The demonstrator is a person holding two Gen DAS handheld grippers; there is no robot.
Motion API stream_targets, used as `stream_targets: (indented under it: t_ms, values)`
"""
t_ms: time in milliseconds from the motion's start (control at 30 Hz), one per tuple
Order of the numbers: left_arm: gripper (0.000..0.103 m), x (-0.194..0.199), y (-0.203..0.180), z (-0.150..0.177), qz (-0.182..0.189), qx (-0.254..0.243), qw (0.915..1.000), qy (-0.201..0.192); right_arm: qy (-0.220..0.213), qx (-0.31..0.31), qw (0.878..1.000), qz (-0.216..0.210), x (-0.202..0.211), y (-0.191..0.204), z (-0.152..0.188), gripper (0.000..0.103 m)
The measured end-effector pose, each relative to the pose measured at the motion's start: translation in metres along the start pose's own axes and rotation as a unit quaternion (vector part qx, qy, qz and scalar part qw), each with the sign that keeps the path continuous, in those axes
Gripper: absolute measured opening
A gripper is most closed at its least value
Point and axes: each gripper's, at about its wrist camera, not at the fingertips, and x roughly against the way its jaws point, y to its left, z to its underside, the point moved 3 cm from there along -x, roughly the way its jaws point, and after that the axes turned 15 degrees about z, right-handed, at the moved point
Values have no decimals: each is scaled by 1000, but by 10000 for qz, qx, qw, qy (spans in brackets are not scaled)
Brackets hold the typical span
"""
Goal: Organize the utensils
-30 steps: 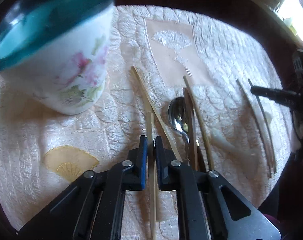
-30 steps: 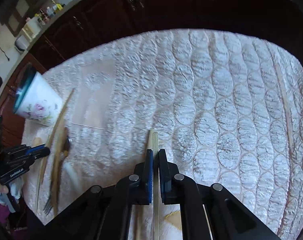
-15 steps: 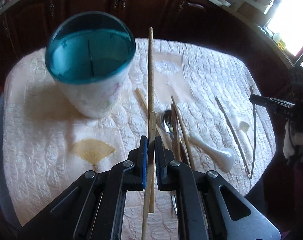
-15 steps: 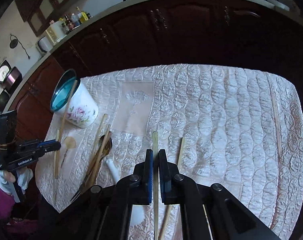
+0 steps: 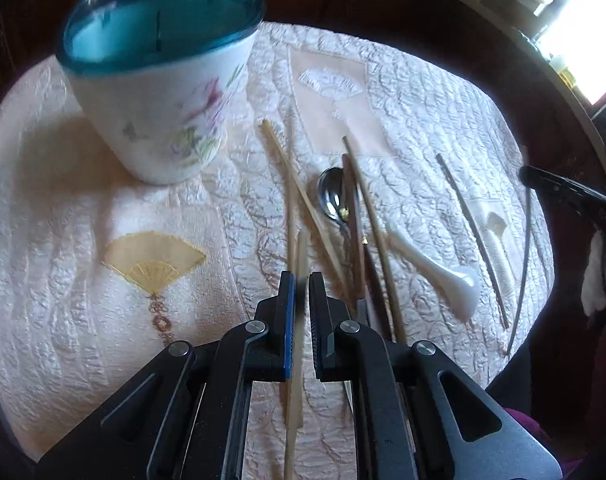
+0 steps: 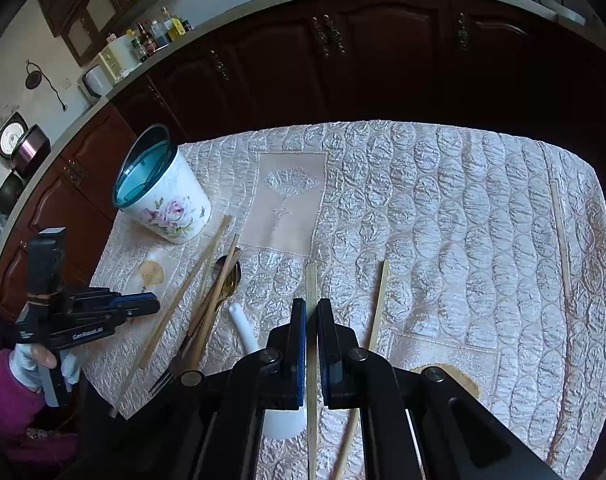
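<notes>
A floral cup with a teal inside stands at the cloth's far left, also seen as the cup. My left gripper is shut on a pale chopstick, blurred by motion, short of the cup. My right gripper is shut on another pale chopstick, held above the cloth's middle. Between them lie a metal spoon, a white ceramic spoon, a fork and several loose chopsticks.
A quilted cream cloth covers the table. One chopstick lies just right of my right gripper and another near the right edge. Thin dark sticks lie at the right in the left view. Dark cabinets stand behind.
Both grippers lifted their chopsticks off the cloth. The right one rose and then held almost still. The left one swung its chopstick near the cup, which now looks larger.
</notes>
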Motion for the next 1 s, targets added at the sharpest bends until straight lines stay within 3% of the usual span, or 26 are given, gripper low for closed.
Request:
stream_targets:
  t_ms: [267,333,400,533,800,1000]
  values:
    - [6,-7,12,-2,-302,-3,9995,26,13,-52,10000,6,0,-3,-1,5]
    - [9,-7,11,-4,-340,-67,9994,51,14,-27,10000,-6,1,-2,-1,5]
    - [21,-7,12,-4,-445,-157,9988,93,28,6,10000,-7,0,0,-1,5]
    - [22,-14,19,-2,-841,-281,9959,198,61,-7,10000,-29,-3,1,-2,5]
    - [21,-8,31,0,-800,-227,9963,233,119,-40,9999,-42,-8,-3,-2,5]
    - [21,-24,17,1,-782,-401,9955,352,171,-38,9998,-54,-12,-3,-1,5]
